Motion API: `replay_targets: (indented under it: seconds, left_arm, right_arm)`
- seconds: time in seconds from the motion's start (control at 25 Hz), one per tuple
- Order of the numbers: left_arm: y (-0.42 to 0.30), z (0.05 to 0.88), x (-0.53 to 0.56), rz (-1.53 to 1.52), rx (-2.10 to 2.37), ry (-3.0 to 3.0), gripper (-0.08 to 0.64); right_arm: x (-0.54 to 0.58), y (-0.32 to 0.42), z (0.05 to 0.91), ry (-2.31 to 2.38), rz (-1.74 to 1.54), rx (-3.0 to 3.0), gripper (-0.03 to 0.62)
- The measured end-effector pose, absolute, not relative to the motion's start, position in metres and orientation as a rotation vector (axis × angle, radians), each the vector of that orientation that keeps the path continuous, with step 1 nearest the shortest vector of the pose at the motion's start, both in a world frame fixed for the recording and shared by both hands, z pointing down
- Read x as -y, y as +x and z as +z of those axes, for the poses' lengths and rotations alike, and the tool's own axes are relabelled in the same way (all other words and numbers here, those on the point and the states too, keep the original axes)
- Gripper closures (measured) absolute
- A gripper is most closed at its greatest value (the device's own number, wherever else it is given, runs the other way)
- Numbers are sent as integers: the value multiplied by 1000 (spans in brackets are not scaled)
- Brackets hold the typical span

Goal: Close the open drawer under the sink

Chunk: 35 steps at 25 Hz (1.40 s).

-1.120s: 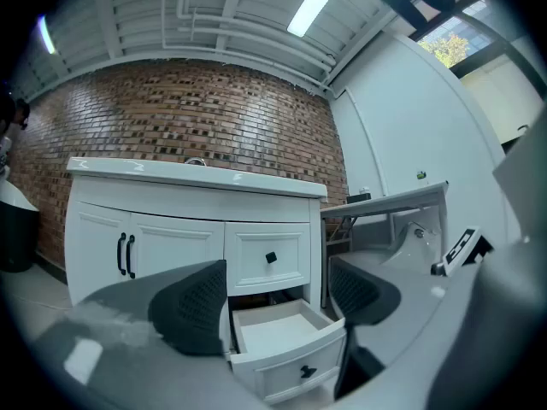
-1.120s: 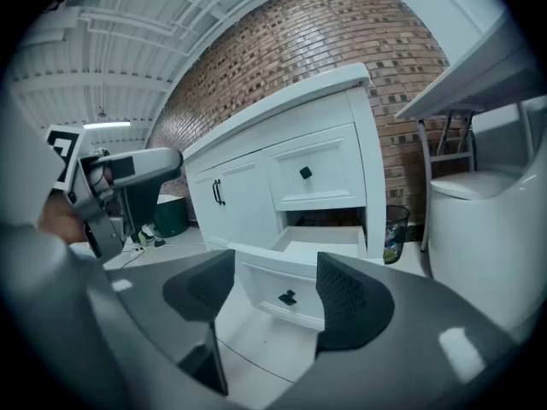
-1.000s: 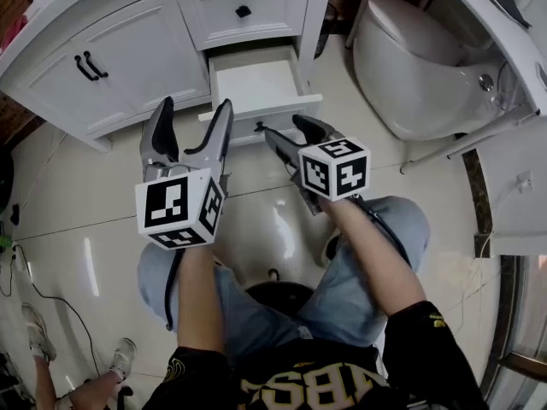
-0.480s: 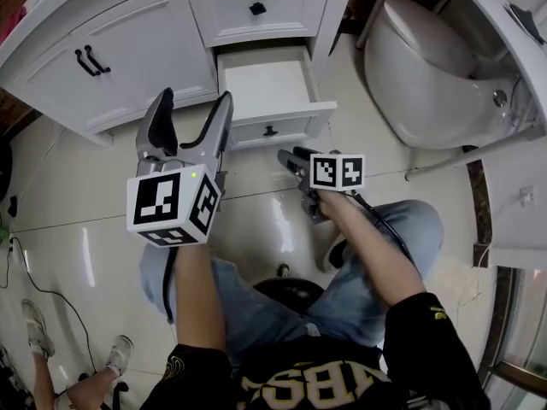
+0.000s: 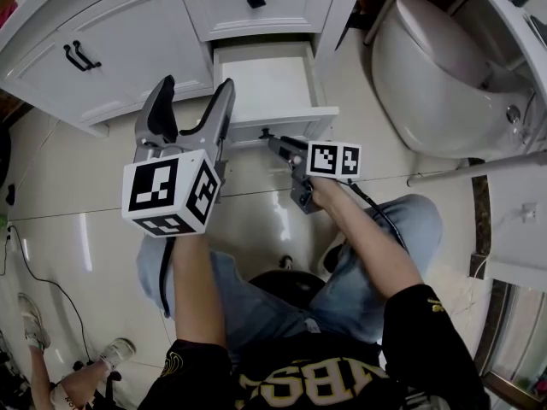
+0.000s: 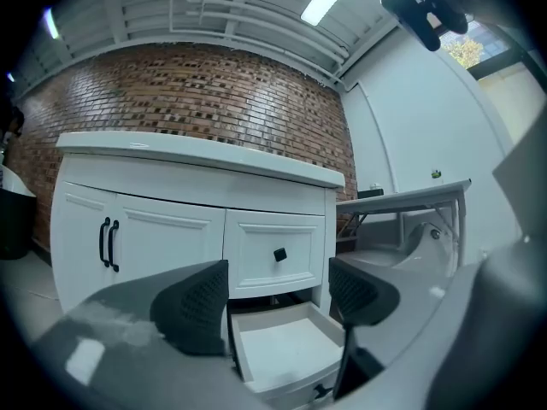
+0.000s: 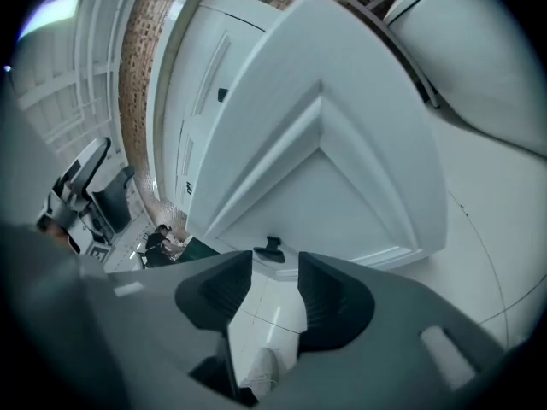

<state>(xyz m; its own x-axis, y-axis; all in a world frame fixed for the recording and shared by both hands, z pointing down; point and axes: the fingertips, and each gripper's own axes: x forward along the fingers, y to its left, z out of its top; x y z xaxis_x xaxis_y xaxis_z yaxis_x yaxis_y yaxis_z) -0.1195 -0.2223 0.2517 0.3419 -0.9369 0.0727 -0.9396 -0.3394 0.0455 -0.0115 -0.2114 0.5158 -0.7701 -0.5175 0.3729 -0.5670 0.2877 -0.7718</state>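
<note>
The drawer (image 5: pixel 265 84) under the sink is pulled well out of the white vanity (image 5: pixel 128 41), below the shut upper drawer (image 5: pixel 248 7). It's empty, and its front panel (image 5: pixel 286 126) faces you.

Your right tool (image 5: pixel 272 140) is low at that front panel, with its jaws closing to a narrow gap. Nothing is between the pads. In the right gripper view the small black knob (image 7: pixel 272 248) sits just past the tips. It may be touching them, but that's hard to tell from above.

Your left tool (image 5: pixel 195 92) is spread wide and empty, held above the floor just left of the drawer and pointing at the vanity.

Handling, as I judge it:
- The drawer is a rigid painted box and, being empty, is likely light, so it should slide in on its runners with a plain push.
- The glossy paint probably lets the tips skid.
- Don't bother pinching the knob. Press flat on the front panel right beside it, near the centre, so the box doesn't twist and jam.
- Ease off near the end so it doesn't slam.
</note>
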Motion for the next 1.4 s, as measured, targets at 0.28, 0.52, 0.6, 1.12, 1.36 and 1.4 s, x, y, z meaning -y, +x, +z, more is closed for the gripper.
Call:
replay_targets:
  seconds: [0.28,0.52,0.6,1.12,1.36,1.4]
  left_arm:
    - [-135,255,246,92,1847,2448,189]
    - [-147,275,273,133,1878,2375,189]
    - [-147,281,281,139,1873,2358,189]
    - [-152,335,313,219,1825,2261,190]
    - [-169,341,305,292,1855,2242,189]
    - [-174,341,303,307,1864,2235,189]
  right_arm:
    - [236,-42,520,878,1503,2471,434]
    - [282,-44,518,907,1514,2498,436]
    - [295,-46,516,935,1507,2503,436]
    - [376,-43,512,1135,1456,2538,436]
    - [426,-40,511,1338,1368,2565,436]
    - [432,-40,511,1352,1358,2571,436]
